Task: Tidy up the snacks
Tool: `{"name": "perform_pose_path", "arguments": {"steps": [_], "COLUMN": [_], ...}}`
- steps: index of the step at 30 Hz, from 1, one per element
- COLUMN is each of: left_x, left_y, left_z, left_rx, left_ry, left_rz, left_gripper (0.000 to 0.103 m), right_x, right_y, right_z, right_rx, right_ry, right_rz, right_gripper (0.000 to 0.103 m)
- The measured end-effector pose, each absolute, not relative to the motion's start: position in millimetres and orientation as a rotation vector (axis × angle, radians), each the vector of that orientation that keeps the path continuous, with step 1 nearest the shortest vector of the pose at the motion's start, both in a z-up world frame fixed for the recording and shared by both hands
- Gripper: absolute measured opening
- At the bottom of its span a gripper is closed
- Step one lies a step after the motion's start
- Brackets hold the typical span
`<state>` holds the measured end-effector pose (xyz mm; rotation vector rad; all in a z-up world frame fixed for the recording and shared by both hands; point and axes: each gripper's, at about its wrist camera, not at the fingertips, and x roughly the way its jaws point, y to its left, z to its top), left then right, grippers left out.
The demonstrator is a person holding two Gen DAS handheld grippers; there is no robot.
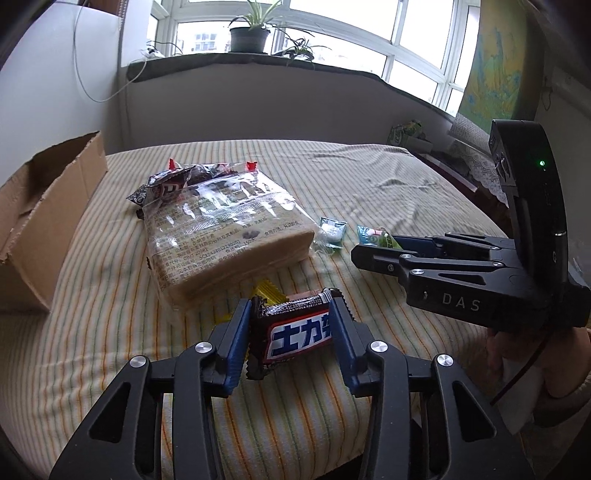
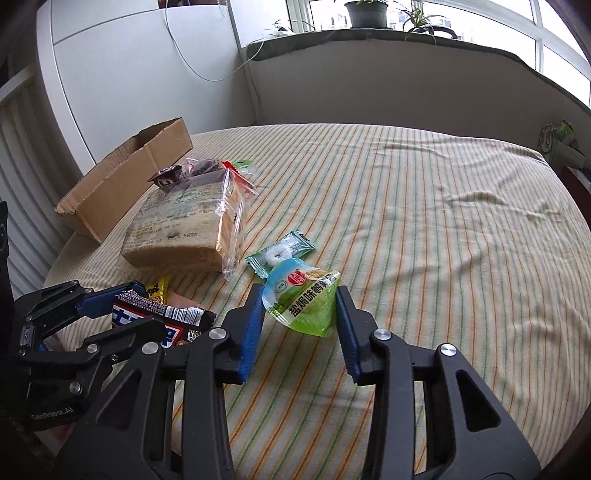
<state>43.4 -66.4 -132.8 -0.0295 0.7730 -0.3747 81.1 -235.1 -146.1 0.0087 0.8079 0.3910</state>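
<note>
My left gripper [image 1: 291, 321] is shut on a brown Snickers bar [image 1: 295, 332], held just above the striped cloth; it also shows in the right wrist view [image 2: 162, 317]. My right gripper [image 2: 300, 301] is shut on a green snack pouch [image 2: 301, 299], seen in the left wrist view too [image 1: 380, 238]. A clear bag of sliced bread [image 1: 225, 236] lies in the middle, with dark chocolate packets [image 1: 170, 186] behind it. A small teal candy [image 2: 280, 253] lies just beyond the pouch. A yellow candy [image 2: 158, 288] lies beside the Snickers bar.
An open cardboard box [image 2: 122, 184] sits at the table's far left edge, beside a white cabinet. The striped tablecloth [image 2: 424, 229] stretches right and far. A green carton [image 2: 556, 136] stands at the far right. A window sill with potted plants [image 1: 249, 35] runs behind.
</note>
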Motion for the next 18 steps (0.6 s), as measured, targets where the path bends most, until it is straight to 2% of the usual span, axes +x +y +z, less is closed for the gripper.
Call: {"name": "perform_pose_path", "arguments": {"steps": [18], "left_x": [32], "left_y": [-96], "left_z": [-137], "left_rx": [0.088], "left_ry": [0.806], "left_rz": [-0.454], "left_gripper": [0.039], "right_x": [73], "right_y": [-263], "right_z": [-147], "right_rx": [0.08], "right_ry": [0.791], "right_rz": [0.379], "right_gripper": [0.039]}}
